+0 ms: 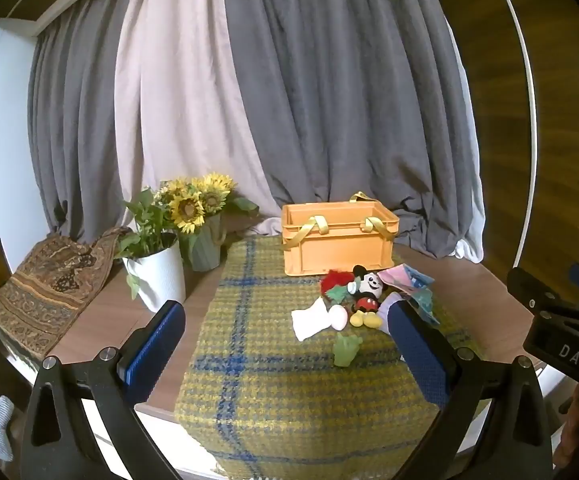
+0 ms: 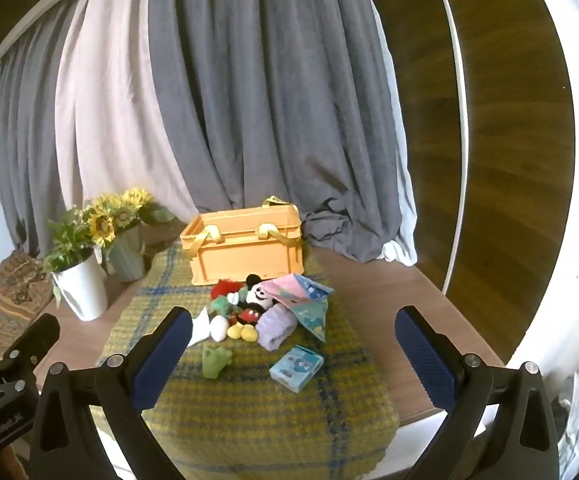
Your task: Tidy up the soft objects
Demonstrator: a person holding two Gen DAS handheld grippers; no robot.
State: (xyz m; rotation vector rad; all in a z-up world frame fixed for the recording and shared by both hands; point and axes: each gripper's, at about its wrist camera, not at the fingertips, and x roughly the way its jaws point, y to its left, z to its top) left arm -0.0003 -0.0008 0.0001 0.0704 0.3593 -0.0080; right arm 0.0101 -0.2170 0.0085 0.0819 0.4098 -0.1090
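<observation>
Left tool (image 1: 285,322) spread wide, blue pads (image 1: 155,344) clear of everything, nothing between them, hovering above the near end of the plaid cloth (image 1: 273,392). Right tool (image 2: 293,326) likewise fully apart and empty, raised over the same cloth's near edge, its body visible at the right margin of the left wrist view. Just ahead of both, a cluster of soft things lying on the cloth: a small green plush (image 2: 215,360) nearest, alone; beside it, toward the right, a light blue printed packet (image 2: 296,367) lying flat. Farther in, touching one another: a white egg-shaped piece (image 2: 219,326), a white folded cloth (image 1: 309,322), a Mickey Mouse plush (image 2: 251,308) sitting upright with yellow shoes forward, a rolled lavender towel (image 2: 275,330) to its right, a red fluffy piece (image 2: 225,288) and a green fabric item (image 2: 221,305) to its left, and a pink-and-teal printed cloth (image 2: 303,296) draped over the towel's far side. Directly behind the pile, an orange plastic crate (image 2: 247,248) with yellow ribbon handles (image 2: 207,236), open at the top, standing on the cloth. Off to the left on the wooden surface (image 2: 369,292): a white pot of green leaves (image 2: 83,290) and a grey-green vase of sunflowers (image 2: 127,258), with a patterned brown textile (image 1: 45,292) beyond. Behind all, grey and pale curtains (image 2: 249,100).
</observation>
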